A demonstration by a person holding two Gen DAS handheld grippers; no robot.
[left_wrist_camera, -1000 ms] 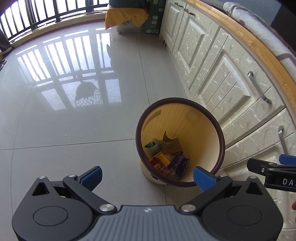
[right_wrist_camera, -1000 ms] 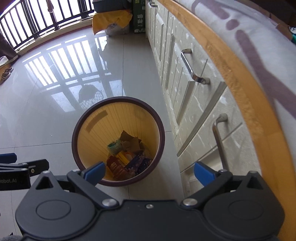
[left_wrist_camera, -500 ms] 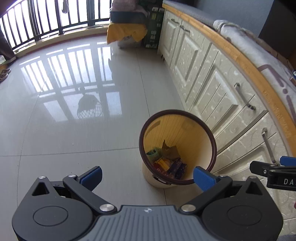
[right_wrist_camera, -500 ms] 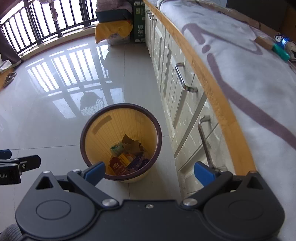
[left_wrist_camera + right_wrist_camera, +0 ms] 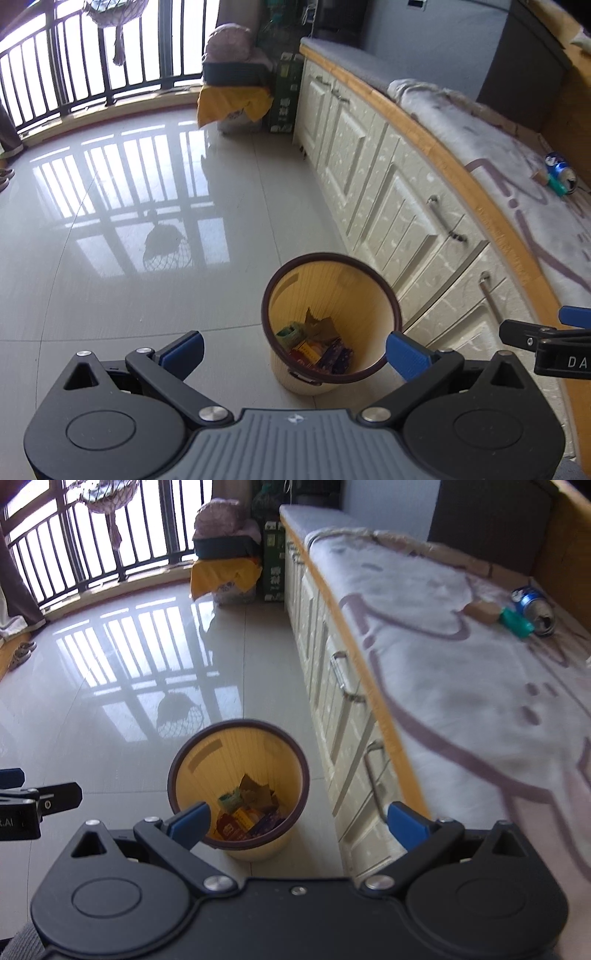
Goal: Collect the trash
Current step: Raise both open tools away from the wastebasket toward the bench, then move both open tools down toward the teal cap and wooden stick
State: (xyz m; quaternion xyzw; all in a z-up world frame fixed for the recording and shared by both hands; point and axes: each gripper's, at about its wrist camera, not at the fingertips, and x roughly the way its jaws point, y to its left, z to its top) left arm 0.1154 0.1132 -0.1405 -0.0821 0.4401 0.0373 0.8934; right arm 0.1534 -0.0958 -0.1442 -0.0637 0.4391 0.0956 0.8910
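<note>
Trash left to collect, a blue can (image 5: pixel 532 605), a green scrap (image 5: pixel 517 624) and a brown block (image 5: pixel 482 612), now shows on the cloth-covered table (image 5: pixel 424 672). Both views have risen away from the bin (image 5: pixel 238 782). Left tool (image 5: pixel 293 349) and right tool (image 5: pixel 297 821) are spread apart and empty, so another pickup likely follows.

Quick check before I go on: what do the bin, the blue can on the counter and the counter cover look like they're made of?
Bin: probably plastic, cream with a dark rim; finely ribbed, evenly coloured walls.
Blue can: likely thin metal, lying on its side; glossy printed shell, silvery end.
Counter cover: seems soft fabric, matte and fuzzy, with purple lines; its far edge bunches up.
</note>
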